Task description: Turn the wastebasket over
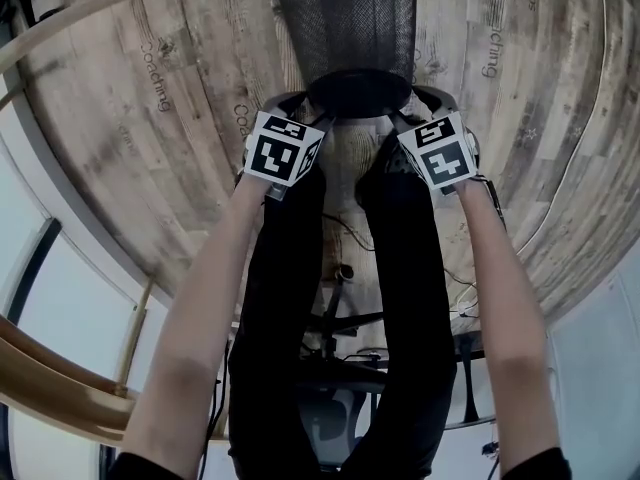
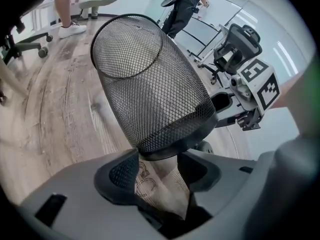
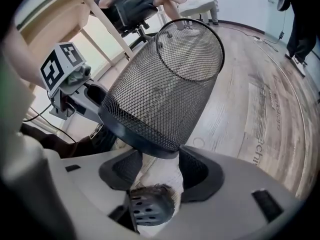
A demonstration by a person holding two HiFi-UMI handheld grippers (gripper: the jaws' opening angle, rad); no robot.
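The black mesh wastebasket (image 1: 350, 18) is tilted, its solid dark base (image 1: 358, 92) towards me and its open mouth (image 2: 127, 46) pointing away. I have it between both grippers at the base. My left gripper (image 1: 290, 103) is on the left side of the base; in its own view the left gripper (image 2: 159, 166) has the bottom band (image 2: 175, 141) wedged between its dark pads. My right gripper (image 1: 432, 100) is on the opposite side, and in its own view the right gripper (image 3: 159, 164) is shut on the band (image 3: 135, 136) the same way. Wooden floor shows through the mesh.
Wood-plank floor (image 1: 150, 118) with printed lettering lies under the basket. My black-trousered legs (image 1: 400, 298) stand just behind the grippers. Office chairs (image 2: 235, 46) and standing people (image 2: 185, 6) are farther off. A pale wooden table leg (image 3: 107, 26) and cables (image 1: 350, 233) are nearby.
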